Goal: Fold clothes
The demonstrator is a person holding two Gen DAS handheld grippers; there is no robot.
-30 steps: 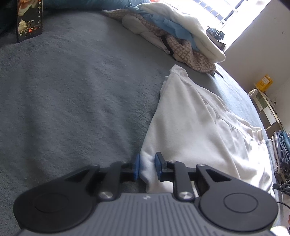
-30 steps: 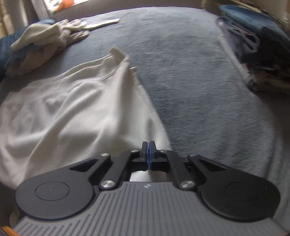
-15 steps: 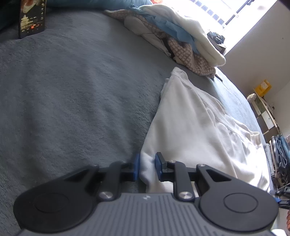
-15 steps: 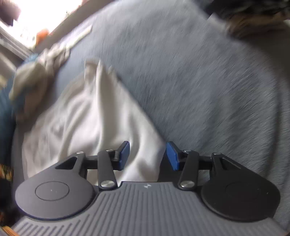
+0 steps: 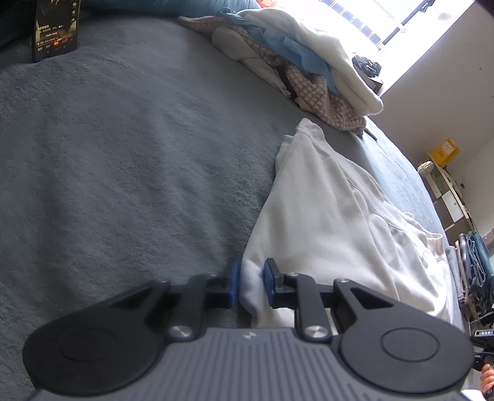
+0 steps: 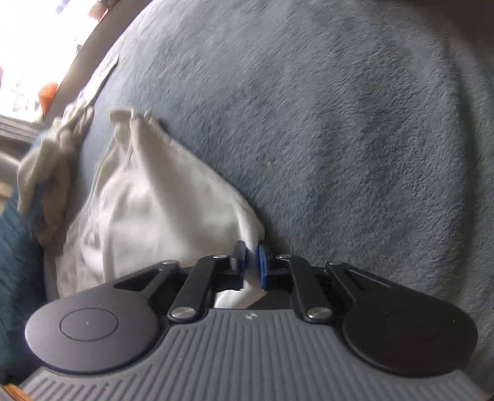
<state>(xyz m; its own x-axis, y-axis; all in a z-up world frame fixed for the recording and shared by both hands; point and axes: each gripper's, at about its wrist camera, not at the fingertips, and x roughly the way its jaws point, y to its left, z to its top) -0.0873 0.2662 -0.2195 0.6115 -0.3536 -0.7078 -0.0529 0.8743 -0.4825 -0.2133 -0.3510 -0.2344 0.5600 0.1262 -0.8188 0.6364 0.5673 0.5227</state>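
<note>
Two grippers nipping one white garment [image 5: 333,222] at its near edge, left gripper [image 5: 250,282] on a thick fold, right gripper [image 6: 251,262] nearly closed on a corner, garment spread on grey blanket [image 5: 129,160], clothes pile [image 5: 296,61] and phone [image 5: 55,29] beyond.

Bed surface: a grey-blue fleecy blanket [image 5: 123,160] covered the whole bed, wrinkled softly, filling most of both views.
Window: a bright barred window [image 5: 364,21] stood at the far right in the left wrist view, overexposed, throwing daylight across the far edge of the bed.
Wall: a plain off-white wall [image 5: 447,77] ran to the right of the window.
Furniture: a pale shelf unit [image 5: 447,191] stood by that wall, a small yellow box [image 5: 444,151] just beyond it.
Far left: a dark upright phone with a lit screen [image 5: 55,27] stood on the blanket.
Light: natural and strong by the window, dimmer near the camera.
</note>
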